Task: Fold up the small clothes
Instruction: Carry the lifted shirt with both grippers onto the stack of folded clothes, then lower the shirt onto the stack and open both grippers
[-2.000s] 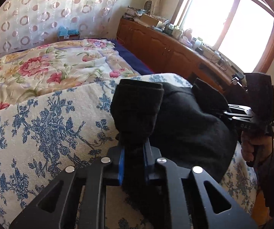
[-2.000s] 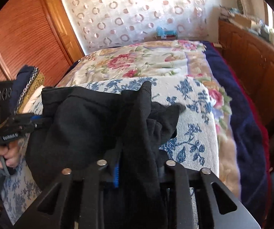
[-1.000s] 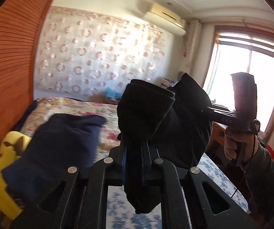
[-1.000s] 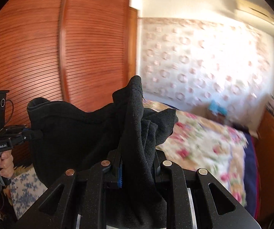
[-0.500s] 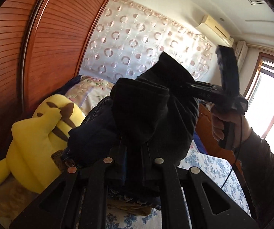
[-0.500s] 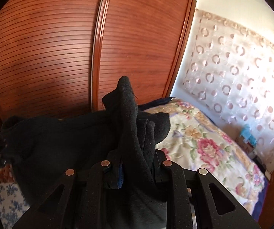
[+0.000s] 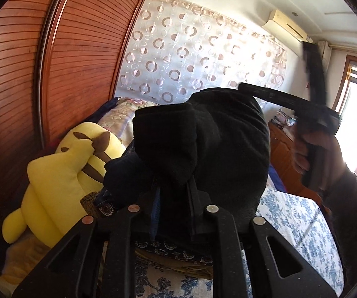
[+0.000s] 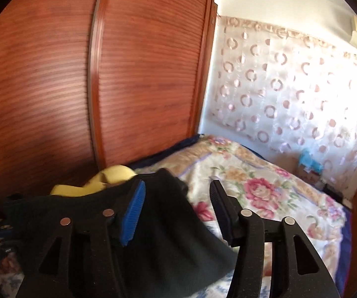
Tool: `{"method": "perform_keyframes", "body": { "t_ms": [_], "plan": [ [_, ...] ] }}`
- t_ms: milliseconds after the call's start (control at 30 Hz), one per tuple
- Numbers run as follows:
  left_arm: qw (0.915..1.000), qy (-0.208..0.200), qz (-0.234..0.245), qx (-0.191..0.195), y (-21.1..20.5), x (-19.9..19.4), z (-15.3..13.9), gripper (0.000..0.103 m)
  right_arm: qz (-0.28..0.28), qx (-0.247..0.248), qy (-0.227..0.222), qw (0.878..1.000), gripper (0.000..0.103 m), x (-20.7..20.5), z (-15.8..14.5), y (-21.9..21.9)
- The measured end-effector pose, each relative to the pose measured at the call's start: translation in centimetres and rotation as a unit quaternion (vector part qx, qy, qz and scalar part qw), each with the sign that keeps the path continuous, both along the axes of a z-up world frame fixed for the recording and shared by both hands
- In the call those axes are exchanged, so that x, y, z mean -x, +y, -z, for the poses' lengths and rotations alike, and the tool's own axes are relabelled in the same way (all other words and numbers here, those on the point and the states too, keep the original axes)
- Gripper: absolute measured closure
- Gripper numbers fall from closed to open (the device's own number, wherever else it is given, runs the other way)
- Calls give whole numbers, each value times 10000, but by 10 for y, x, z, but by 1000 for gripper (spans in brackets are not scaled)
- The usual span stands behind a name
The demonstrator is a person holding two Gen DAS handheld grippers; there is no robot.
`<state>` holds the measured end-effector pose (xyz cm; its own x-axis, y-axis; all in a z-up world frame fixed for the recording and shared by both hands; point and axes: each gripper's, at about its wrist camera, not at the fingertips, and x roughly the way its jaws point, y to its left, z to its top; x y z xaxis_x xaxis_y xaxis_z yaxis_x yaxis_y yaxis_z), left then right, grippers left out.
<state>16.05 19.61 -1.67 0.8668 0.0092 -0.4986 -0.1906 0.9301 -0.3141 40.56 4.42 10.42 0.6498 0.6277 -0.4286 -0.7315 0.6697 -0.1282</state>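
The black garment (image 7: 218, 149), a small knit piece, sits bunched at the centre of the left wrist view, rising from between the fingers of the left gripper (image 7: 173, 206) up toward twelve o'clock. A fold of it lies between the two narrowly parted pads, whose jaws have just been opening a little; whether the pads press the cloth cannot be told, since the fabric hides the contact. The garment rests over a stack of dark folded clothes (image 7: 126, 176) on the blue-flowered bedspread (image 7: 292, 221). At nine o'clock of the garment lies a yellow plush toy (image 7: 64, 173) against the wooden wardrobe door (image 7: 79, 62). At three o'clock a person's hand (image 7: 320, 154) holds the handle of the right gripper, its black body reaching in toward the garment's top edge at one o'clock.

In the right wrist view the right gripper (image 8: 178, 206) stands spread wide, its jaws having just been opening, and no pad presses on anything. The garment (image 8: 158, 243) lies below and to the seven o'clock side of the gap, spreading under the blue-padded left finger (image 8: 133, 211); the right finger (image 8: 220, 206) stands apart from it. Beyond, at two o'clock, the rose-patterned quilt (image 8: 265, 191) covers the bed, and the plush toy (image 8: 108, 176) peeks out at ten o'clock of the garment.
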Motion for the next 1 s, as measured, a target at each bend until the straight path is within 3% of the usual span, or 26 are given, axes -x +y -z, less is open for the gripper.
{"method": "perform_keyframes", "body": {
  "t_ms": [133, 267, 333, 367, 467, 733, 1000],
  "plan": [
    [9998, 34, -82, -178, 3, -1, -1, 78, -218, 124, 265, 9993, 45, 17, 19, -5],
    [9969, -28, -205, -762, -3, 3, -3, 61, -14, 413, 298, 9987, 39, 7, 39, 11],
    [9960, -21, -143, -879, -6, 7, -5, 57, 0, 426, 394, 9983, 37, -3, 46, 17],
    [9961, 8, -103, -882, -7, 9, -7, 52, 25, 439, 442, 9981, 37, -9, 47, 19],
    [9954, -53, -65, -956, -7, 18, -13, 23, 127, 446, 604, 9971, 34, -18, 43, 15],
    [9926, -67, 92, -1212, -22, 34, -25, 21, 375, 175, 733, 9965, 32, 0, 28, -6],
    [9920, -68, 430, -1184, -51, 46, -25, 21, 533, -144, 651, 9963, 32, 85, 26, -50]
  ]
}}
